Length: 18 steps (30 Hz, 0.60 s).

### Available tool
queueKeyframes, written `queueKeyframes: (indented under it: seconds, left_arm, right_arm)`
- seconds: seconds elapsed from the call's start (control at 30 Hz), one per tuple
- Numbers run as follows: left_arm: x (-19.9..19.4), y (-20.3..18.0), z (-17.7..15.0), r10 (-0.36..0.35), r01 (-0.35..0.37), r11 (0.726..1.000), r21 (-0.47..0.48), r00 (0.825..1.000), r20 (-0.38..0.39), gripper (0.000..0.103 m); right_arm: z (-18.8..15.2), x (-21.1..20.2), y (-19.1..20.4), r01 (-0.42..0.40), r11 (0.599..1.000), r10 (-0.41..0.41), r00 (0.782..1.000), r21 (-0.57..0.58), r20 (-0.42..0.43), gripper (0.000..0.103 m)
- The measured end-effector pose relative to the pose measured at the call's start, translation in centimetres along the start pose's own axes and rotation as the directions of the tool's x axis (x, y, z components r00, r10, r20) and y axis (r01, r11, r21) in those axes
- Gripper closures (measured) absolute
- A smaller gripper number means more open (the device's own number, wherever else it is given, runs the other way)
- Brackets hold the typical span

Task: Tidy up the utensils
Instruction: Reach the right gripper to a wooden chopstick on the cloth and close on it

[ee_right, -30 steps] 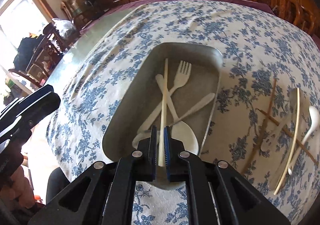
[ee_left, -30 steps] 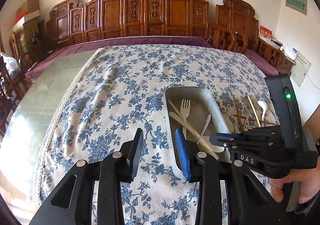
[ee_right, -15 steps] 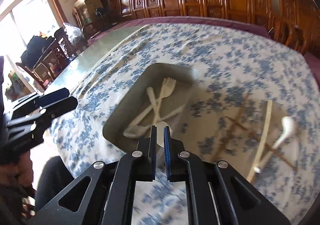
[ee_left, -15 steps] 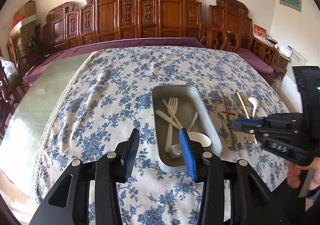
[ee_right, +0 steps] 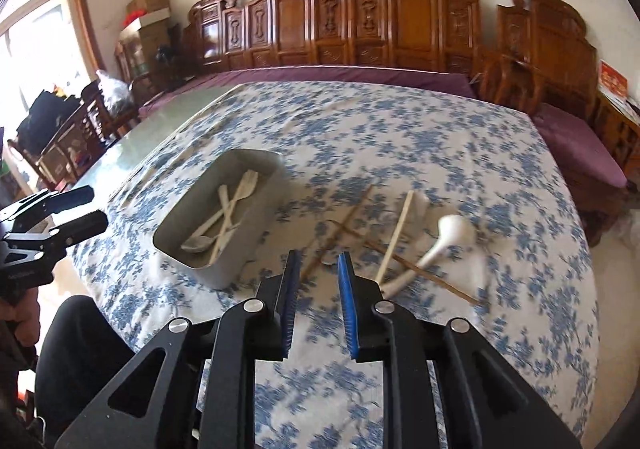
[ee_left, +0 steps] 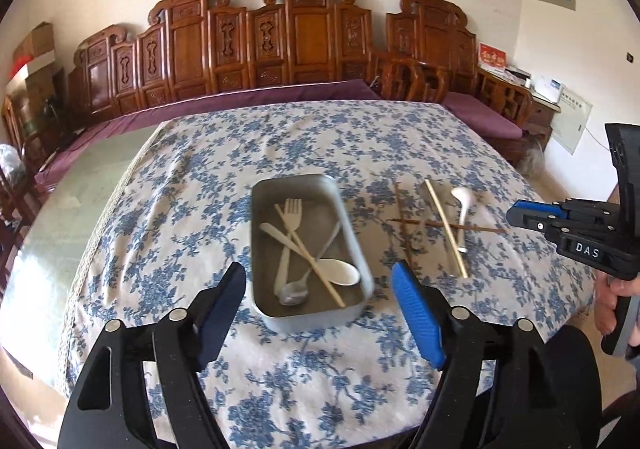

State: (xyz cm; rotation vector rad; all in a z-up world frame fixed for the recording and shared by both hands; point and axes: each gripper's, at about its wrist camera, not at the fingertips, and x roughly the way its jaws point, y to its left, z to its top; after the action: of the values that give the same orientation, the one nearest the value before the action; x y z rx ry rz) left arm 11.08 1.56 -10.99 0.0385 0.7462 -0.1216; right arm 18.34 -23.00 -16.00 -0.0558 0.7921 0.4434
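While the tray [ee_left: 352, 237] already collects a fork [ee_left: 291, 217], spoons and one chopstick [ee_left: 310, 257], loose chopsticks [ee_right: 394, 233] and a white spoon [ee_right: 440, 241] lie beside it on the bench [ee_left: 200, 177]. Left gripper [ee_left: 318, 305] and right gripper [ee_right: 318, 289] hover empty, fingers spreading, likely readying another pickup.

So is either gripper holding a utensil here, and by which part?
Nothing is held. The left gripper and the right gripper both have opening jaws with nothing between them, above the tablecloth.
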Motion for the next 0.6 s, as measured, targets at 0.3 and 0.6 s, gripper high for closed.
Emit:
queueKeyframes:
  seconds: [0.3,0.6]
  left_arm:
    - [1.0,-2.2,0.1,-0.04,0.04,0.999,0.03,0.999,0.004,0.021]
    - [4.6,-3.7,0.6,-0.06,0.062,0.997,0.044,0.998,-0.036,0.021]
  right_arm:
    - [-2.1,2.6,-1.9,0.045,0.999,-0.044,0.998,0.027,-0.054,0.081]
    - [-1.8,9.8,-4.2,0.014,0.997,-0.004,0.992,0.078,-0.128,0.081]
